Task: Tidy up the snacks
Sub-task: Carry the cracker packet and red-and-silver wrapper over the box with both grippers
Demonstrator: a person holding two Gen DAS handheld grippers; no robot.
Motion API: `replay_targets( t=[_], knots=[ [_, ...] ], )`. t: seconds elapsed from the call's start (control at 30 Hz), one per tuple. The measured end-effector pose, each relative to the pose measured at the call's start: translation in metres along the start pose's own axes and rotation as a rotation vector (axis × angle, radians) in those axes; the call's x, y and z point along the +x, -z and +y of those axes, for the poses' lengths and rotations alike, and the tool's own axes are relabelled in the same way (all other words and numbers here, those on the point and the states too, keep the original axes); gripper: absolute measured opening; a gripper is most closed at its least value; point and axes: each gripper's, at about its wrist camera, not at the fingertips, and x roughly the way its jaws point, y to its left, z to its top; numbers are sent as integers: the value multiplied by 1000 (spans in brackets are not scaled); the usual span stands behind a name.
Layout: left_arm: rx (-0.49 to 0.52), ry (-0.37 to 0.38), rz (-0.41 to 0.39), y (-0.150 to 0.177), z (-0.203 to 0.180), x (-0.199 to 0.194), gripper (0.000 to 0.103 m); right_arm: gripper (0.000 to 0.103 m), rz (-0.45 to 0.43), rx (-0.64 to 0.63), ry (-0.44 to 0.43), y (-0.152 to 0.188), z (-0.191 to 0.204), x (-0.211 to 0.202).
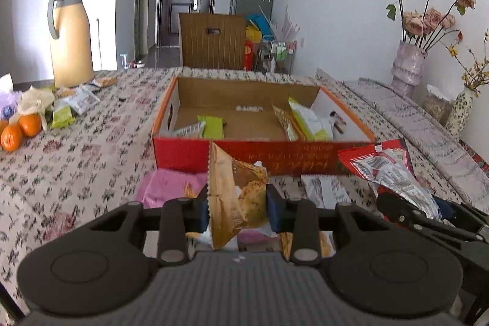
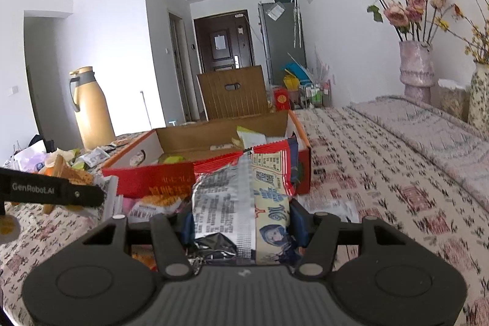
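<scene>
My left gripper is shut on a golden-brown snack packet, held upright above the table just before the red cardboard box. My right gripper is shut on a red and silver snack packet, also in front of the box; that packet shows at the right of the left wrist view. The open box holds several snack packets, green ones on the left and a white-green one on the right. More packets lie on the table under the grippers.
A pink bag lies before the box. A yellow thermos, oranges and loose packets stand at the far left. Flower vases stand at the right by the wall. A wooden chair back is behind the table.
</scene>
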Motion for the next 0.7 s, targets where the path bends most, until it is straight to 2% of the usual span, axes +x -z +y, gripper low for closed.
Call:
replay_targets(
  t=[0.37, 0.7],
  knots=[
    [10, -16, -62, -36, -3, 18, 36, 58, -56, -23, -5, -39, 4, 36],
    [22, -32, -104, -72, -3, 50, 36, 58, -74, -37, -25, -79, 10, 91]
  ],
)
